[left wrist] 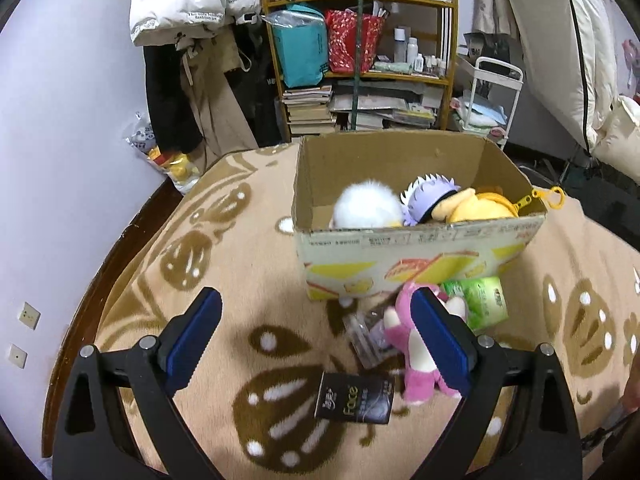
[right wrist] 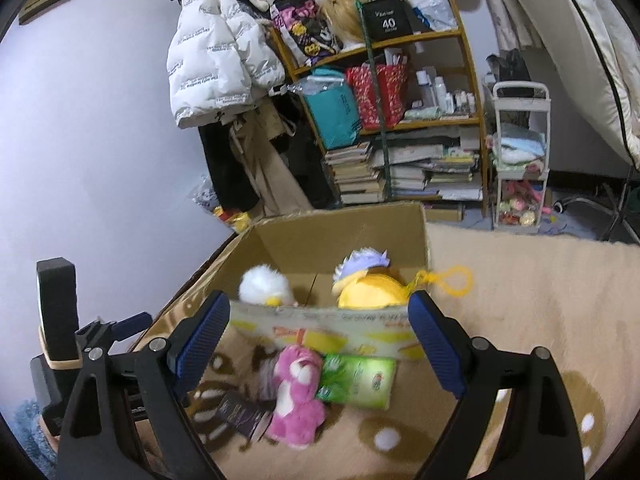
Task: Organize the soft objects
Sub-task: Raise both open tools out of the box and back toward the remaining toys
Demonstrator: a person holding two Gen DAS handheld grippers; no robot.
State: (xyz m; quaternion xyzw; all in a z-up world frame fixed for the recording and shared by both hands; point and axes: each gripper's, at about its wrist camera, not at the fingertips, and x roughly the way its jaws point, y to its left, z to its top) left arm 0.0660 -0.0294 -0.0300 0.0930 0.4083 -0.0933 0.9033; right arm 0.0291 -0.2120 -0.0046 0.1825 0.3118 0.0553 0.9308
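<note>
Now, left gripper [left wrist: 316, 340] hangs wide apart over the blanket [left wrist: 248, 248], gripping nothing; black packet [left wrist: 356, 398] below it. Pink plush [right wrist: 298, 392] lies just before the cardboard box [right wrist: 332, 328], green tissue pack [right wrist: 360, 380] touching alongside. Right gripper [right wrist: 320, 336] also spread wide, empty, above them.

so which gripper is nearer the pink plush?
Left, probably. The left gripper has the pink plush low beside its right finger; the right gripper sits back, plush centred between its fingers.
</note>
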